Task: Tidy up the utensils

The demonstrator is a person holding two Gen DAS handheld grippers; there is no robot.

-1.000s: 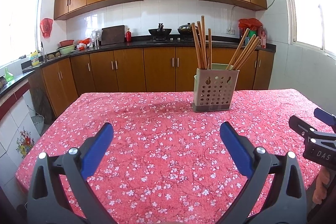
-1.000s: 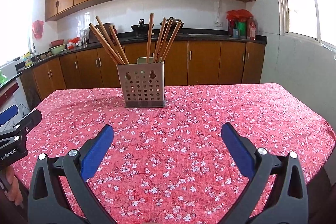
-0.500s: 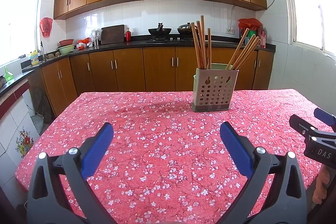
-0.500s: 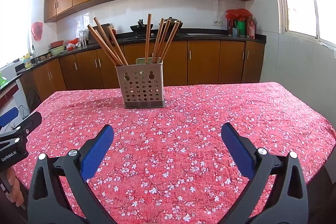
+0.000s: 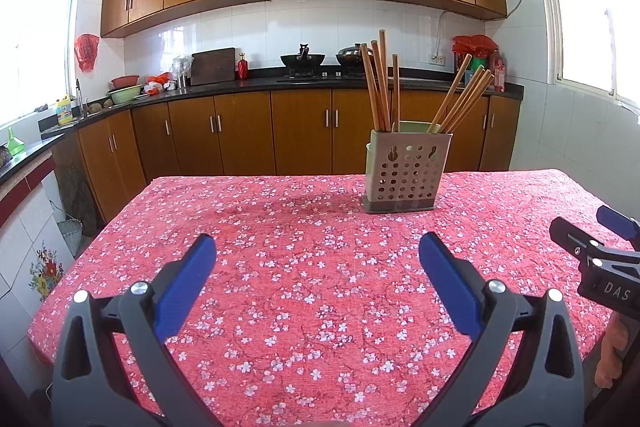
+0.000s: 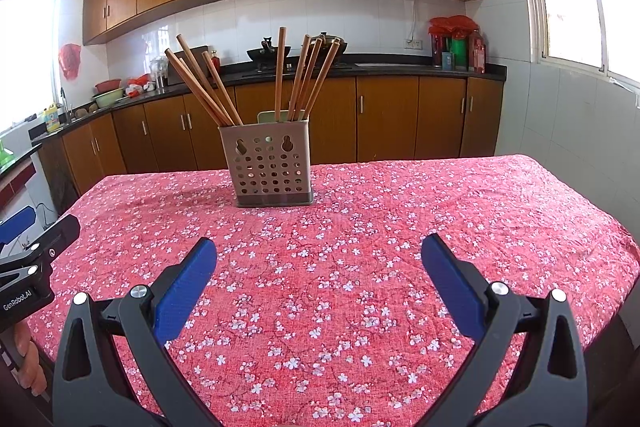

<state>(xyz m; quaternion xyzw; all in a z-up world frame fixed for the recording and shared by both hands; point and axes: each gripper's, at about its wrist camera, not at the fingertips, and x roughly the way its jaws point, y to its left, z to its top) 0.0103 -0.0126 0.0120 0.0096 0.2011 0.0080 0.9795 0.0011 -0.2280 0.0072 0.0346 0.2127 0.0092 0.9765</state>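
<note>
A beige perforated utensil holder (image 5: 406, 175) stands upright on the red flowered tablecloth (image 5: 304, 267), toward the far side; it also shows in the right wrist view (image 6: 270, 165). Several wooden chopsticks (image 5: 380, 83) stand in it, in two bunches leaning apart (image 6: 200, 83). My left gripper (image 5: 316, 251) is open and empty, held above the cloth well short of the holder. My right gripper (image 6: 318, 253) is open and empty too, about as far from the holder. Each gripper shows at the edge of the other's view.
The table's left edge (image 5: 92, 239) and right edge (image 6: 624, 227) drop off to the floor. Brown kitchen cabinets (image 5: 248, 135) and a dark counter with a stove (image 5: 308, 61) run behind the table. Windows stand at both sides.
Both grippers have drifted very slightly; the holder sits a touch higher in the right wrist view. Nothing was gripped or let go.
</note>
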